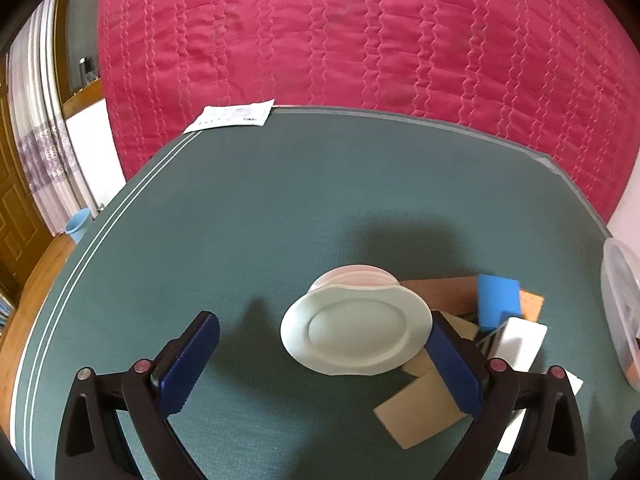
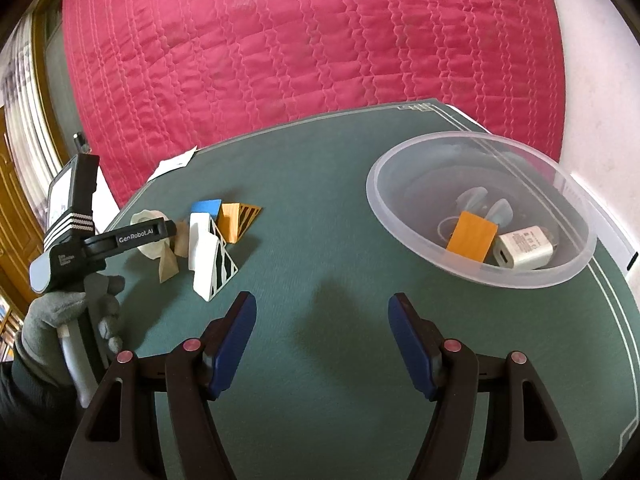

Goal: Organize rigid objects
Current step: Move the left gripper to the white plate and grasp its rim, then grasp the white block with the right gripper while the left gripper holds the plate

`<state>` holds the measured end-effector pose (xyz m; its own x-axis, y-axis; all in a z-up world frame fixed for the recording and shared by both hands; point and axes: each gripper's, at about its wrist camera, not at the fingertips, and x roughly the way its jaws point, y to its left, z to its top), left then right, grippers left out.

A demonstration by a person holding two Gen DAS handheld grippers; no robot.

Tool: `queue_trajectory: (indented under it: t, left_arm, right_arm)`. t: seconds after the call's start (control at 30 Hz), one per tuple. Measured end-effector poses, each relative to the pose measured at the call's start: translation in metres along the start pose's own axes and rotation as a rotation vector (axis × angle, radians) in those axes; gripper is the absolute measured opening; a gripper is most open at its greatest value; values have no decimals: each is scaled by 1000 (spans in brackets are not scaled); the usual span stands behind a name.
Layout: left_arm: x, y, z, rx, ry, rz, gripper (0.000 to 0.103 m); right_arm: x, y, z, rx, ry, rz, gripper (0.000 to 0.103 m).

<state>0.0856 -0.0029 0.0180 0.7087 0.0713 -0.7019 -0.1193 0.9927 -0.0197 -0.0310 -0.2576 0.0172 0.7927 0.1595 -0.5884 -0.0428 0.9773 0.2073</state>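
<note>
A white oval dish (image 1: 356, 330) rests on a pink-white round object (image 1: 360, 274) on the green table (image 1: 240, 220). My left gripper (image 1: 324, 364) is open around the dish, its right finger (image 1: 452, 372) beside the rim. Blue (image 1: 498, 300), white (image 1: 520, 346), tan (image 1: 420, 412) and brown (image 1: 440, 294) blocks lie to the right. In the right wrist view my right gripper (image 2: 322, 344) is open and empty above the table. A clear bowl (image 2: 480, 204) holds an orange block (image 2: 472, 236) and a white charger (image 2: 524, 250). The block pile (image 2: 212, 240) lies to the left.
A red quilted bed (image 1: 360, 40) lies beyond the table. A paper sheet (image 1: 232, 116) sits at the table's far corner. A blue bin (image 1: 78, 224) stands on the floor at left. The left gripper's body (image 2: 80, 236) and gloved hand (image 2: 60, 312) show at left.
</note>
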Motion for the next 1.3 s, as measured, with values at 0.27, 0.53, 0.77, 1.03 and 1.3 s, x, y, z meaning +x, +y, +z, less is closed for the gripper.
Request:
queue_trajectory:
  t: [0.27, 0.53, 0.77, 1.03, 1.3]
  left_arm:
    - [7, 2, 0, -14, 43, -63, 74]
    - [-2, 4, -3, -11, 5, -104, 67]
    - [-13, 6, 0, -13, -56, -68, 63]
    - [-15, 18, 2, -53, -65, -73, 63]
    - [-17, 20, -2, -63, -67, -77, 63]
  right_arm:
    - [9, 12, 0, -8, 34, 31, 70]
    - [27, 33, 5, -7, 85, 81, 70]
    - [50, 56, 15, -5, 129, 119, 70]
    - [82, 85, 30, -9, 183, 135, 68]
    - [103, 107, 30, -91, 189, 64, 42]
